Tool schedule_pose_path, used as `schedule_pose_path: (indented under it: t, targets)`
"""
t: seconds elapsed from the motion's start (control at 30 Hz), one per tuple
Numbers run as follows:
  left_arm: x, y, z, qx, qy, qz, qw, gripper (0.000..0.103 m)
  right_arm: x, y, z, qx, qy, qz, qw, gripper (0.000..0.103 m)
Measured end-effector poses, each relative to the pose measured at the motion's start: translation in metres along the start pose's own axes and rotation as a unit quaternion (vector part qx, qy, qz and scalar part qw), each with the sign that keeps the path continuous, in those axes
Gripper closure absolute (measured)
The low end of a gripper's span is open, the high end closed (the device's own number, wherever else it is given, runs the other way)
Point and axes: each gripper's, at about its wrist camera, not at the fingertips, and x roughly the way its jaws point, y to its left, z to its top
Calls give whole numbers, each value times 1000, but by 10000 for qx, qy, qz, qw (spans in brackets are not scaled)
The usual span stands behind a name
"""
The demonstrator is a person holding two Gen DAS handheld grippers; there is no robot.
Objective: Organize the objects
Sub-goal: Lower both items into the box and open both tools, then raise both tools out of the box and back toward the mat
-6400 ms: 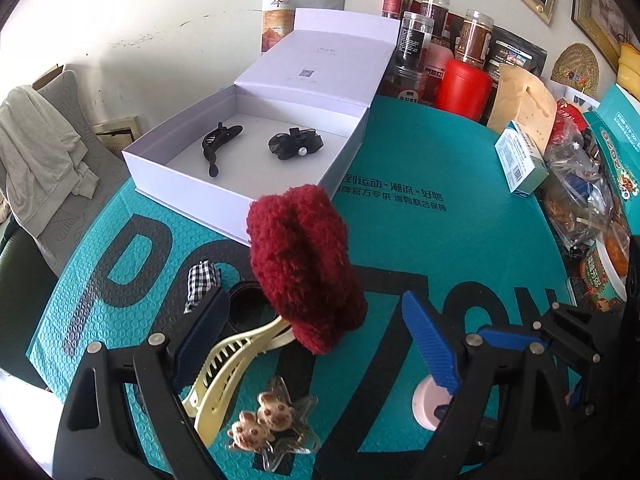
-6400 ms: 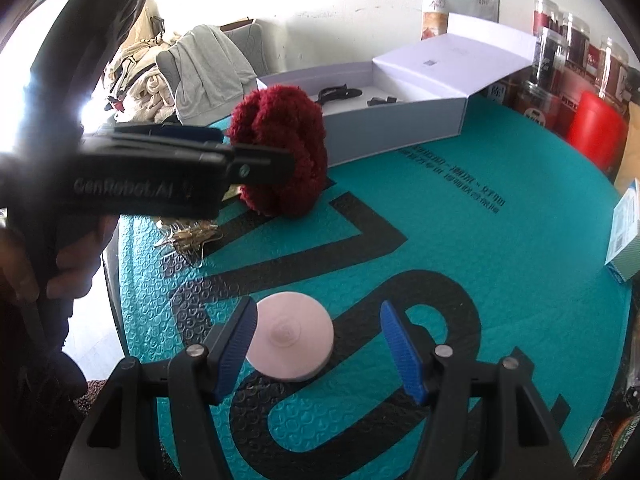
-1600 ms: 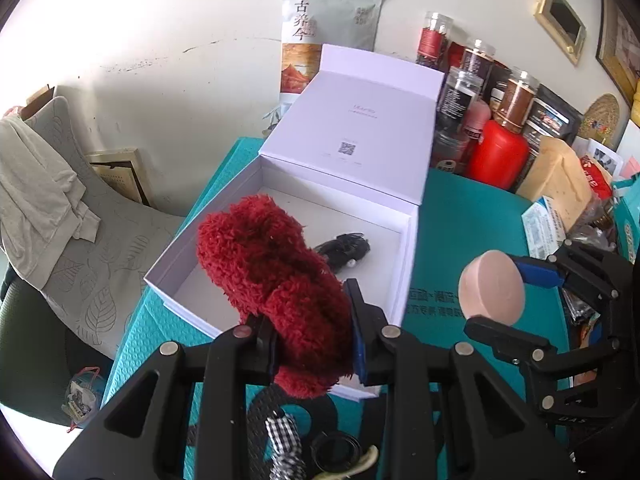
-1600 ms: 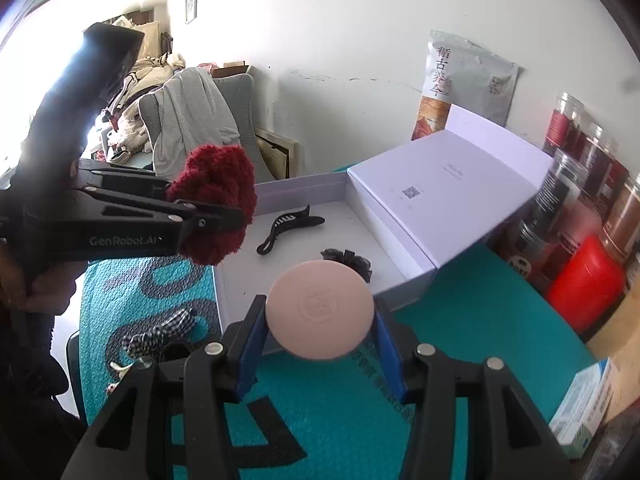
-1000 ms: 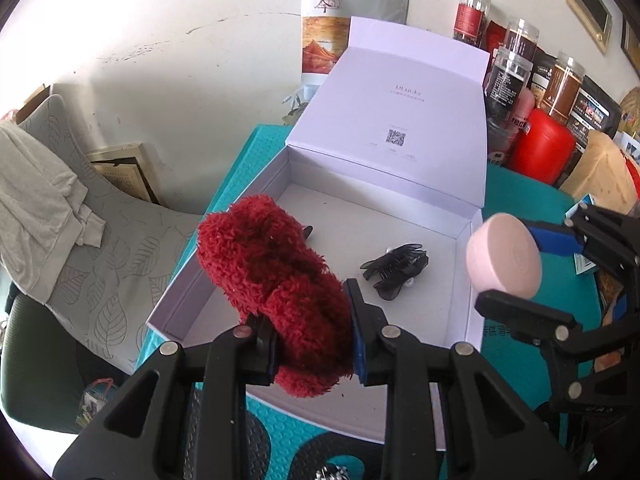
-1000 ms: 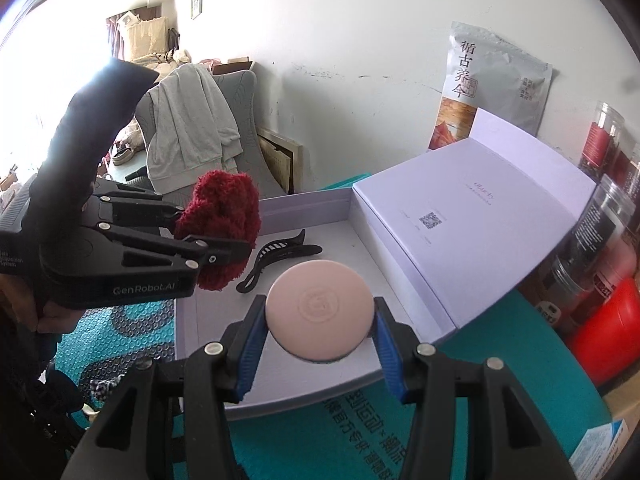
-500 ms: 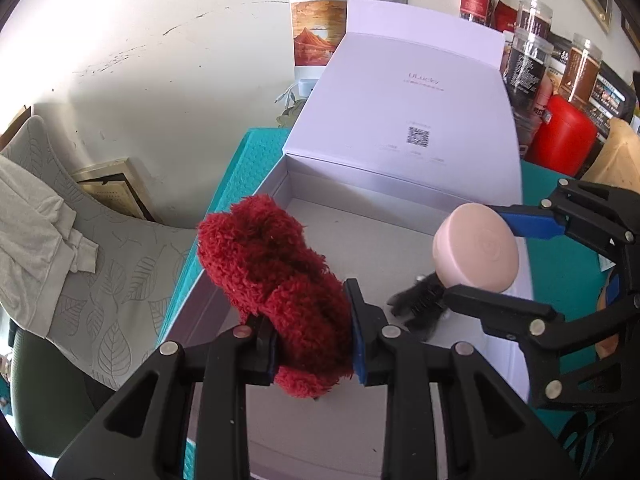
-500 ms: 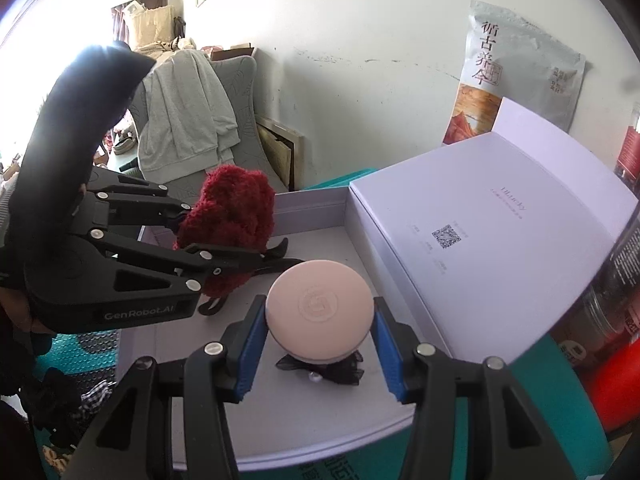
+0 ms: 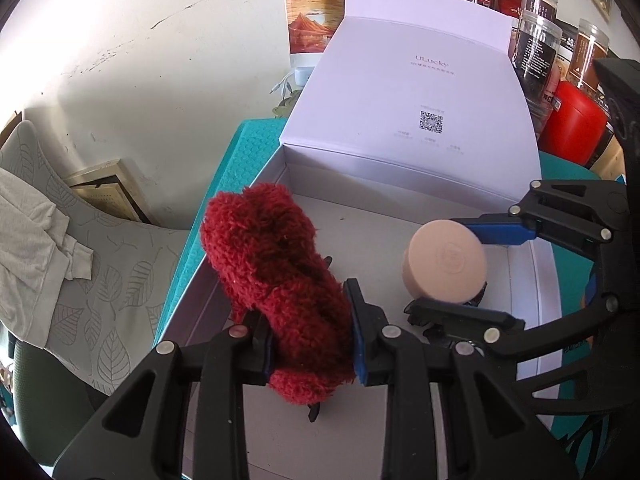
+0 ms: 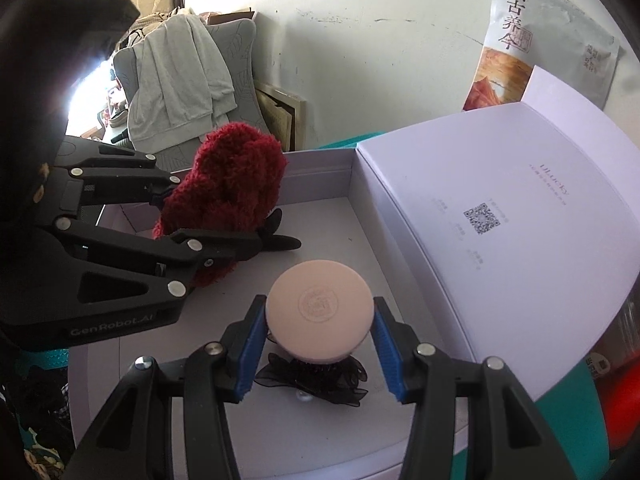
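My left gripper [image 9: 310, 336] is shut on a fluffy dark red scrunchie [image 9: 276, 268] and holds it over the left part of the open white box [image 9: 316, 196]. It also shows in the right wrist view [image 10: 228, 192]. My right gripper [image 10: 320, 344] is shut on a round pink compact [image 10: 320, 310] and holds it above a black lace hair piece [image 10: 316, 380] on the box floor. The compact also shows in the left wrist view [image 9: 446, 266]. A black hair claw [image 10: 280, 240] lies in the box, partly hidden behind the scrunchie.
The box lid [image 9: 408, 120] stands open at the back, against a snack bag [image 9: 316, 24]. Jars [image 9: 540, 40] and a red canister [image 9: 572, 128] stand at the right. A grey chair with clothes [image 10: 180, 76] stands left of the teal table mat [image 9: 236, 160].
Both grippers have moved further forward and down into the box. The compact now hangs just above the black lace piece, and the scrunchie is lower, over the black claw.
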Motion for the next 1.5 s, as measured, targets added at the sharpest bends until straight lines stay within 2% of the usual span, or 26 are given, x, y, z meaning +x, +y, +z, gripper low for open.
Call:
schedule_pose_path:
  t: [0.3, 0.43, 0.57, 0.73, 0.93, 1.33, 1.5]
  targets:
    - [-1, 3, -1, -56, -19, -80, 10000, 70, 10, -4, -1, 127, 184, 42, 9997, 52]
    - [-2, 0, -1, -33, 0, -70, 10000, 59, 11, -6, -2, 145, 217, 2, 9997, 52]
    - [-2, -2, -1, -9, 15, -27, 10000, 53, 9, -5, -3, 76, 255, -108, 9996, 47]
    - [-7, -6, -1, -2, 0, 59, 10000, 49, 2, -6, -4, 55, 225, -206, 9995, 46]
    - [-27, -8, -1, -26, -132, 146, 9998, 39, -10, -5, -3, 93, 138, -251, 9995, 46]
    - [-80, -9, -2, -118, -456, 331, 9983, 37, -55, -2, 5, 130, -197, -445, 9987, 46]
    - [-103, -14, -3, -128, -560, 449, 9973, 28, -74, 0, 7, 137, -322, -526, 9980, 46]
